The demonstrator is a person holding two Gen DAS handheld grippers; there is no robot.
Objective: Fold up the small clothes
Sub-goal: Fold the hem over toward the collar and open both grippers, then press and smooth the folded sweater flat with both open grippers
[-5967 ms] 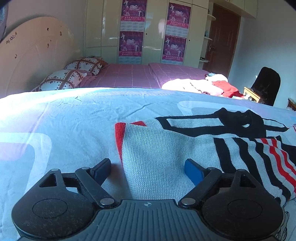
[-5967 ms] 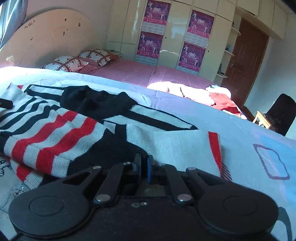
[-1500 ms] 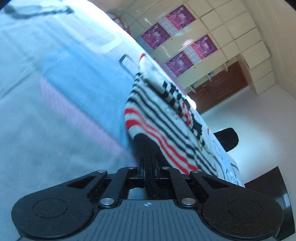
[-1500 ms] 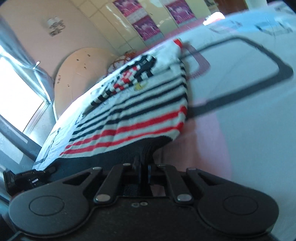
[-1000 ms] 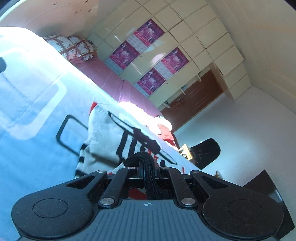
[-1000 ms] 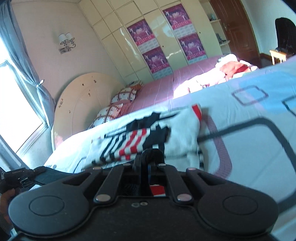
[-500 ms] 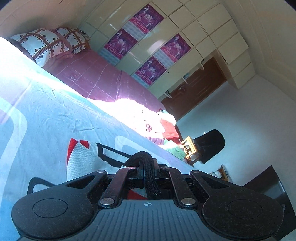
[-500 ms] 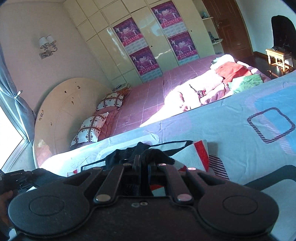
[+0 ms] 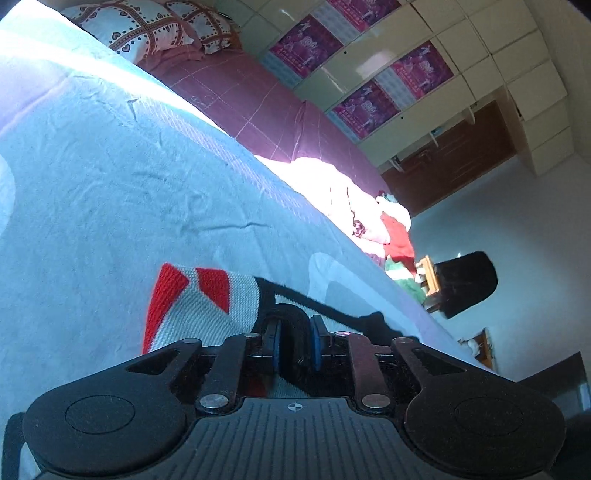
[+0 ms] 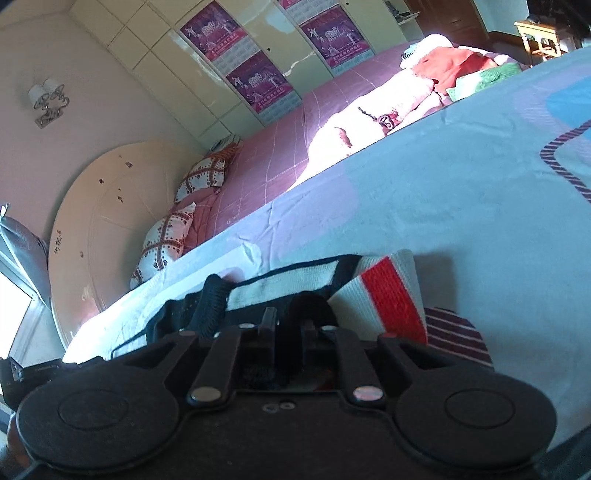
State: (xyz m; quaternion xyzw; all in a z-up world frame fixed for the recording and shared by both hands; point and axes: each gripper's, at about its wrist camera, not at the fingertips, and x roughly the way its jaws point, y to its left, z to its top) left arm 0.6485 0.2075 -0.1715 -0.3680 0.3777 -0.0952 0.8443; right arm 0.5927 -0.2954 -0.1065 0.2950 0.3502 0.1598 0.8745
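Observation:
A small knit sweater [image 9: 192, 314], white with red and black stripes, lies folded over on the light blue bedsheet [image 9: 110, 192]. My left gripper [image 9: 293, 345] is low over its near edge, jaws a little apart with the black hem fold between the blue pads. In the right wrist view the sweater [image 10: 384, 291] shows its red-banded cuff and black collar. My right gripper [image 10: 286, 332] is also slightly parted around the black hem. Most of the sweater is hidden behind the gripper bodies.
A second bed with a purple cover [image 9: 258, 96] and patterned pillows [image 9: 147, 26] lies beyond. A pile of clothes [image 10: 443, 70] sits on it. A round headboard [image 10: 110, 206], wardrobe doors with posters [image 9: 362, 99] and a dark chair [image 9: 465, 284] stand further off.
Both grippers have carried the sweater's hem forward over the body and come down low to the bed. Both jaws, clamped tight half a second ago, have parted slightly around the hem.

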